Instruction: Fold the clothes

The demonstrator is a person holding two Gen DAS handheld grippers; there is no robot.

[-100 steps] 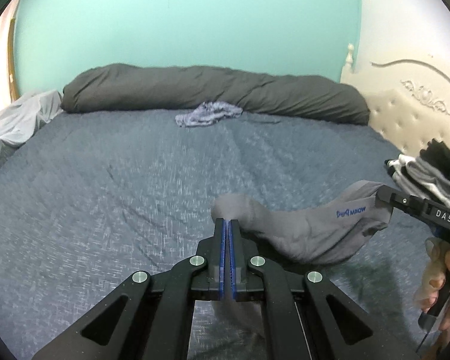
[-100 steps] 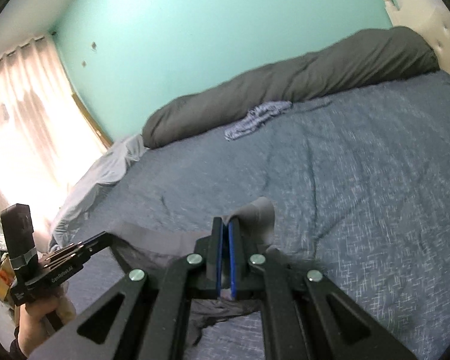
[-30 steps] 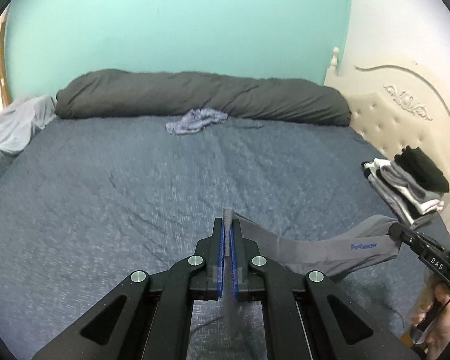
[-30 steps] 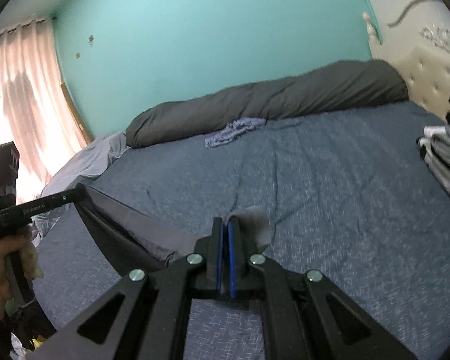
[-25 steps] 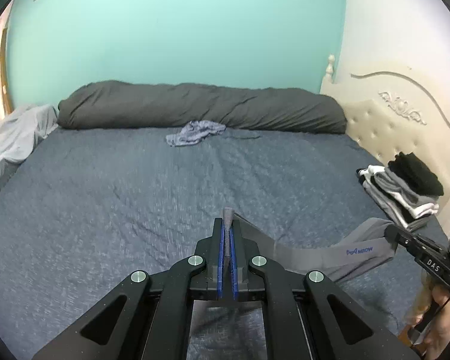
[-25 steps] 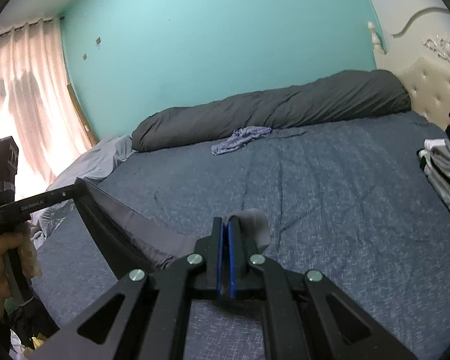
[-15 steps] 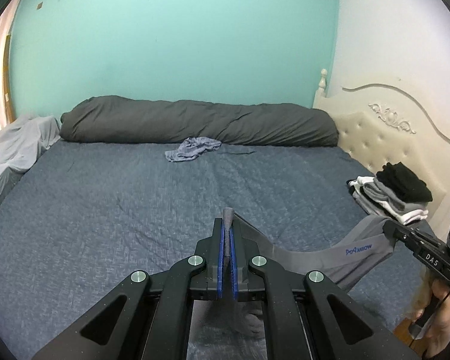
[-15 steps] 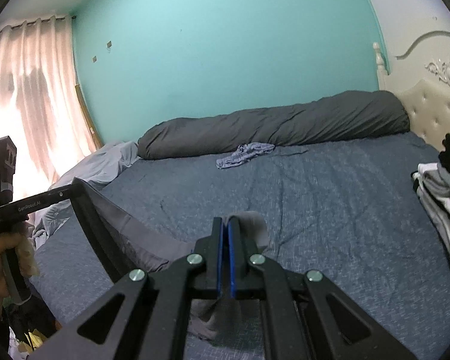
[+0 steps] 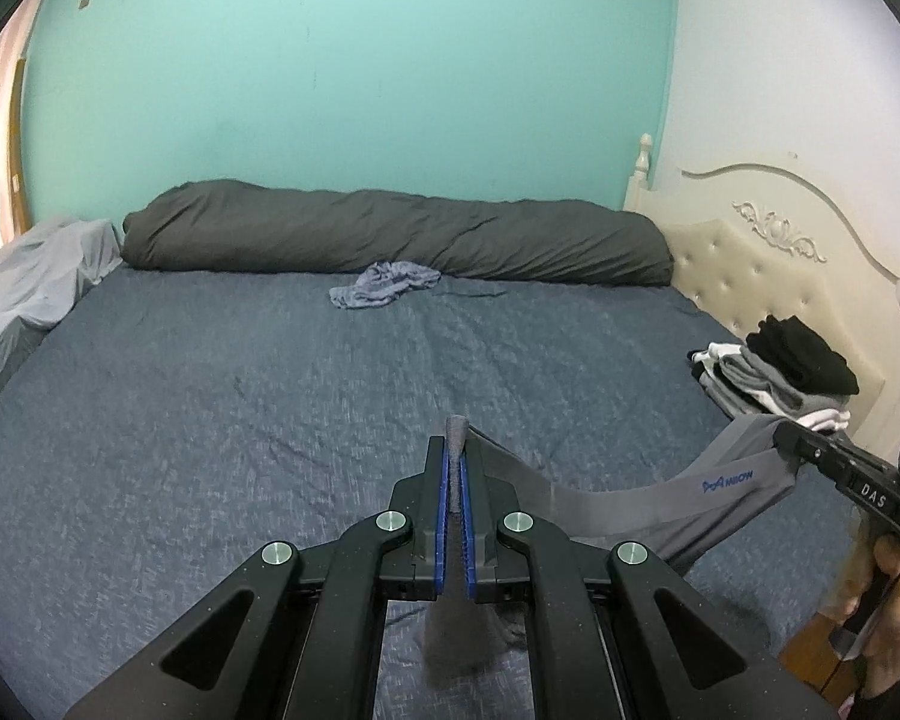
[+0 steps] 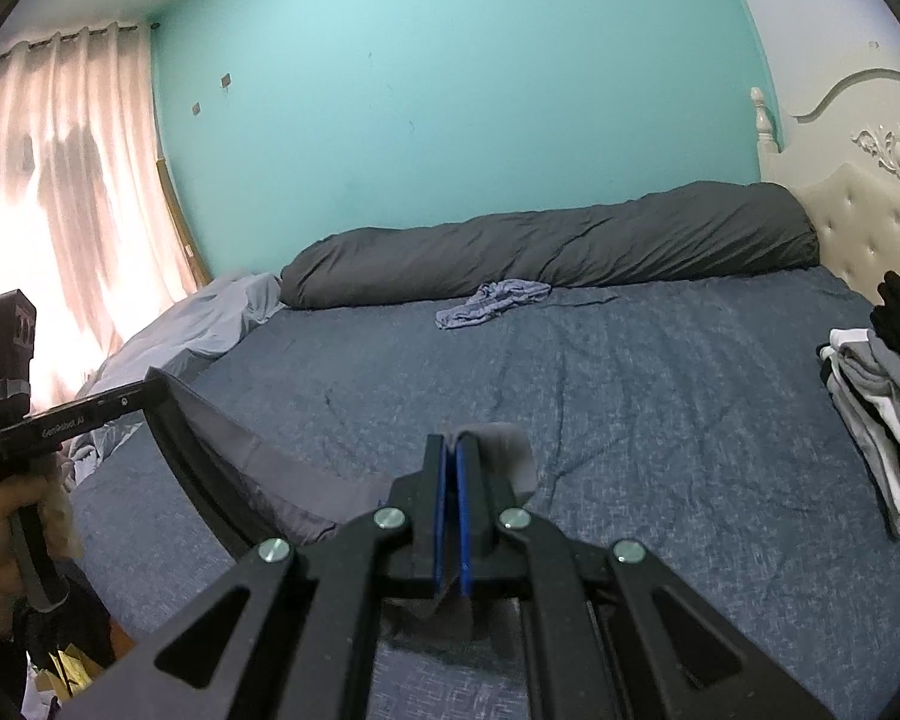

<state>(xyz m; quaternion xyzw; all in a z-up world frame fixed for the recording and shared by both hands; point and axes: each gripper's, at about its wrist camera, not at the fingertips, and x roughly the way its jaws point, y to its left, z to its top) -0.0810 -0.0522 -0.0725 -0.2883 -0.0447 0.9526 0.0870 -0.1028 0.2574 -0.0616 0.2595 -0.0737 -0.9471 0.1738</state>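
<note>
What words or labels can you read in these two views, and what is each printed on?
"DAS": white letters on the right tongs.
"MIIOW", mirrored, beside a small blue logo: on the grey garment.
A white label on the left tongs is too blurred to read.

You have lifted the grey underwear [image 9: 660,498] off the bed [image 9: 270,408], where it sagged as a slack heap seconds ago; it now stretches taut above it between your left gripper [image 9: 455,480] and right gripper [image 10: 450,480].
</note>
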